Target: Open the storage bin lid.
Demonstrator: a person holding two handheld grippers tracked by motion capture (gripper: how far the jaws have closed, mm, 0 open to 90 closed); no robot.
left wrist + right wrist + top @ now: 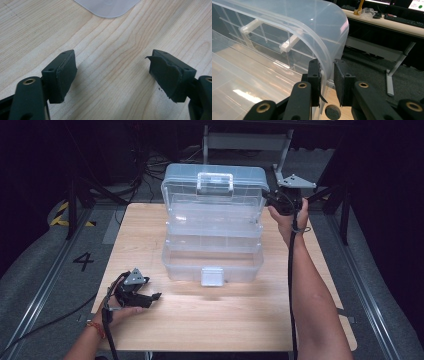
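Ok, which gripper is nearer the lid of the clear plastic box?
Right. The right gripper straddles the edge of the raised lid at its right side. The left gripper sits open over the table, in front of the box.

This was a lab or recording workspace rather than a home. The wooden table (150,227) stood on grey carpet (30,265) marked with a number 4 (83,261) and yellow-and-black hazard tape (62,215), with metal floor rails (47,280) running alongside, loose cables (150,167) on the floor behind it, and dark surroundings all round. In the right gripper view, a long desk (387,23) on metal legs carried keyboards (404,20) and lit monitors (418,3).
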